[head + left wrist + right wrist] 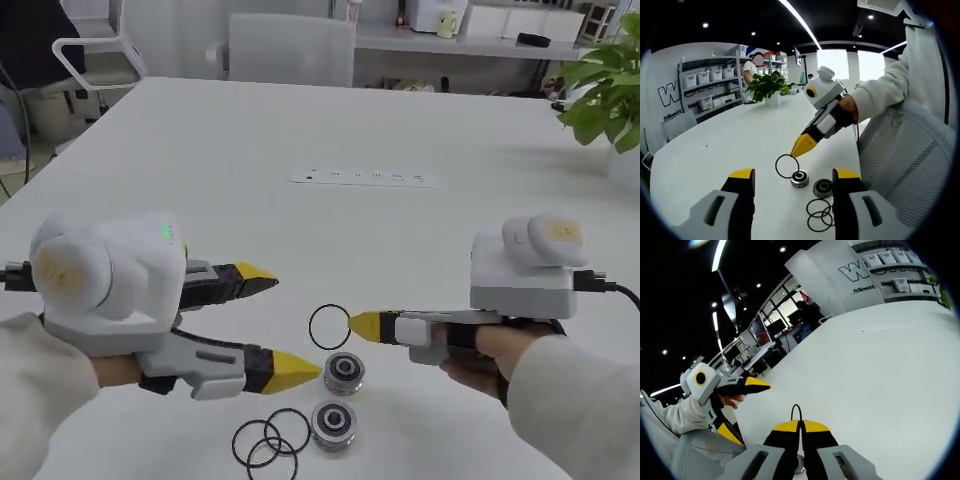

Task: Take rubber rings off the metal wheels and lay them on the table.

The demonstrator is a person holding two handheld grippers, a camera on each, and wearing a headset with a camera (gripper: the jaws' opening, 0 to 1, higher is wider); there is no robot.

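Observation:
My right gripper (362, 325) is shut on a thin black rubber ring (330, 327), pinching it by its edge low over the white table (300, 130). The left gripper view has the same ring (787, 166) hanging from the right gripper's yellow tip (801, 146). Two metal wheels (344, 371) (333, 424) lie flat just in front of the ring. Three loose black rings (270, 438) lie overlapping on the table beside the nearer wheel. My left gripper (281, 323) is open, with nothing between its jaws, just left of the ring and wheels.
A white power strip (365, 178) lies further out on the table. A green plant (600, 95) stands at the far right edge. A grey chair (290, 48) stands behind the table's far side.

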